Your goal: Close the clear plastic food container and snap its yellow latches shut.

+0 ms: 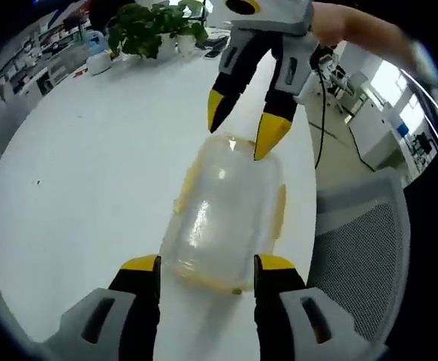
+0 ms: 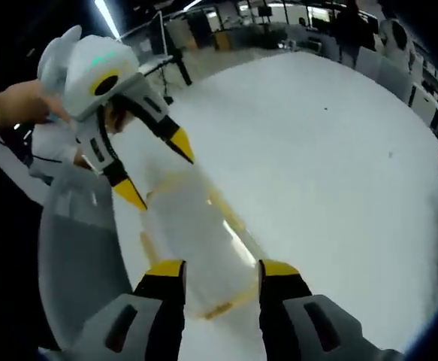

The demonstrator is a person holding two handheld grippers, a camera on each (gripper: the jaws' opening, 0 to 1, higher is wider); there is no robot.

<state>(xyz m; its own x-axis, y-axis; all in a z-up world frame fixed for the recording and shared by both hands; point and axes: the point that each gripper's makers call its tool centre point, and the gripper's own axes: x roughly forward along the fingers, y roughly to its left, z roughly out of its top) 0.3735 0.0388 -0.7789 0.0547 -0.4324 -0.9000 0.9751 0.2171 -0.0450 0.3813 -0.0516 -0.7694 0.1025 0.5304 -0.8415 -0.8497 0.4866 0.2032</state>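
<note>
**Both grippers spread at the container's ends**

The clear plastic container (image 1: pixel 222 218), yellow-trimmed, lies on the white table (image 1: pixel 91 173) near its edge. The left gripper (image 1: pixel 207 263) is spread wide at one end; the right gripper (image 1: pixel 241 128) is parted at the other, one tip touching the lid. Neither grips it.

White table (image 1: pixel 91 165), potted plant (image 1: pixel 155 26), mesh chair (image 1: pixel 369 256).
</note>
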